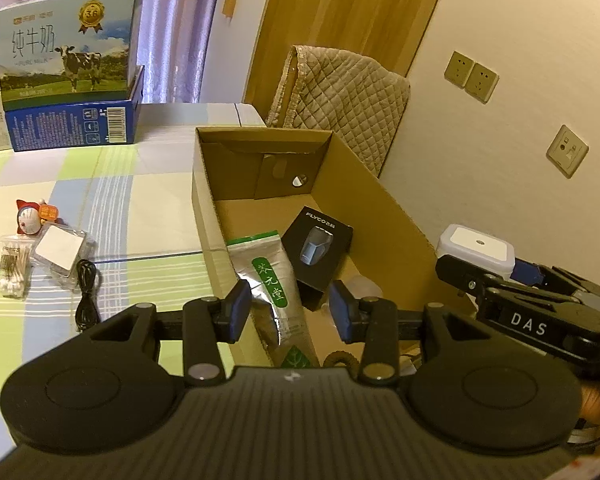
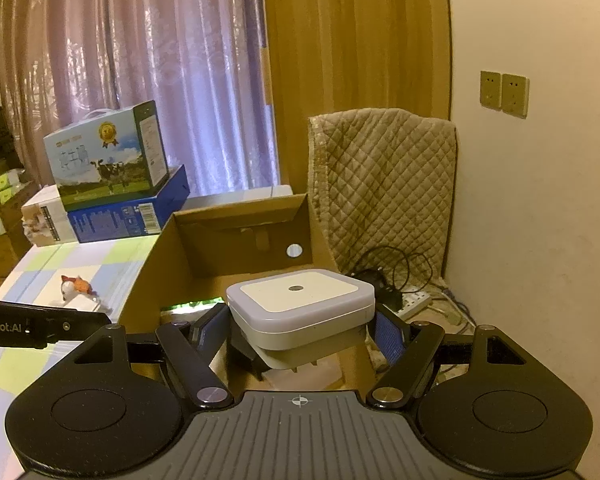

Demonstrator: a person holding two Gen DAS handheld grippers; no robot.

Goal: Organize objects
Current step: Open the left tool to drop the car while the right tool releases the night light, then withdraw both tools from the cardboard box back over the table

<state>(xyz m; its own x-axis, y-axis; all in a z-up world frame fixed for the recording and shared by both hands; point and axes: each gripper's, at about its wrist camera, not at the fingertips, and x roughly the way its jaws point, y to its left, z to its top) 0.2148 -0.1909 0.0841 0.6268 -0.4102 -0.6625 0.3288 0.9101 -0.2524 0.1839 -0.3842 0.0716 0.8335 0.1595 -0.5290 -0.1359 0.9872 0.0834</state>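
**Q:** What writing could you read from where you sat?

**A:** On the left camera, the black carton point(image 1: 318, 250) in the cardboard box point(image 1: 384, 216) said "FLYCO". Beside it, at about nine o'clock of it, lay a silver pouch point(image 1: 274, 284) with a green label in Chinese characters. The milk carton point(image 1: 68, 44) at eleven o'clock read "PURE MILK", with a gold "3.6" seal and a cow on it; it sat on a blue box point(image 1: 74, 122) with a barcode. The right tool's point(image 1: 476, 276) body carried "DAS", and on the right camera I read "Robot.AI" on the left tool's side.

**Q:** And the thing I was handling?

**A:** A square white unit point(image 2: 300, 304) with rounded corners, a cream top panel and a small dark dot in its centre. The right tool point(image 2: 300, 330) was clamped on it, blue pads point(image 2: 388, 330) against its sides, holding it above the box's right edge.

**Q:** The left tool?

**A:** The left tool point(image 1: 286, 310) stood apart, gripping nothing, over the near end of the box.

**Q:** Anything still on the bench?

**A:** At nine o'clock on the checked cloth point(image 1: 112, 208): a bag of cotton swabs point(image 1: 14, 266), a small white square packet point(image 1: 60, 254), a coiled black cable point(image 1: 87, 294), and a red and white toy figure point(image 1: 30, 218).
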